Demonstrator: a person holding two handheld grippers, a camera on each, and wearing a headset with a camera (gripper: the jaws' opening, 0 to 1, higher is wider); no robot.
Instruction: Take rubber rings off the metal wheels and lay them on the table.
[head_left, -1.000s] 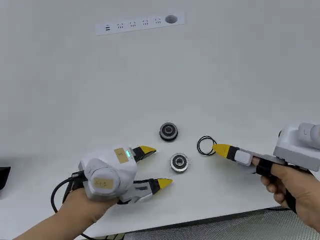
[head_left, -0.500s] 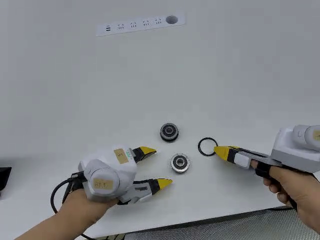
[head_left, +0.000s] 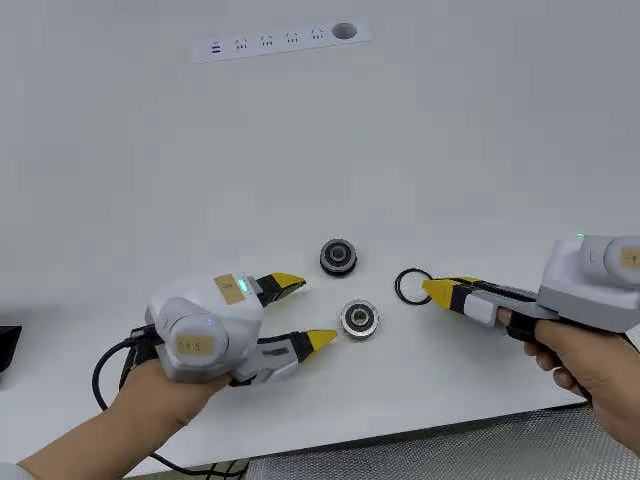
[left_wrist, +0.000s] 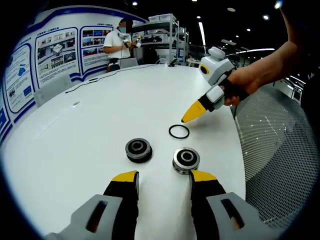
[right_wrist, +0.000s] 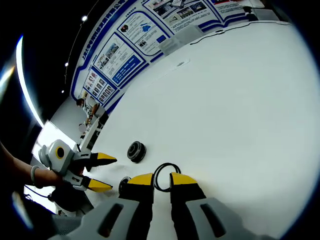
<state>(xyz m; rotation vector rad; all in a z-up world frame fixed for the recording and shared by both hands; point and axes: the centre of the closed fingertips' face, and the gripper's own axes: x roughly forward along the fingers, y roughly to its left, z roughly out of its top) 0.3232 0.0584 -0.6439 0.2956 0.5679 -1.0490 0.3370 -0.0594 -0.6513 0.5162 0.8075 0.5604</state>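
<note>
One ring (head_left: 413, 286) lies flat on the table (head_left: 480, 150), right of the near wheel (head_left: 359, 319), at your right tongs (head_left: 437, 290), whose jaws stand barely apart and empty. Your left tongs (head_left: 303, 310) gape wide beside that bare wheel, probably ready to steady the darker far wheel (head_left: 338, 256).
</note>
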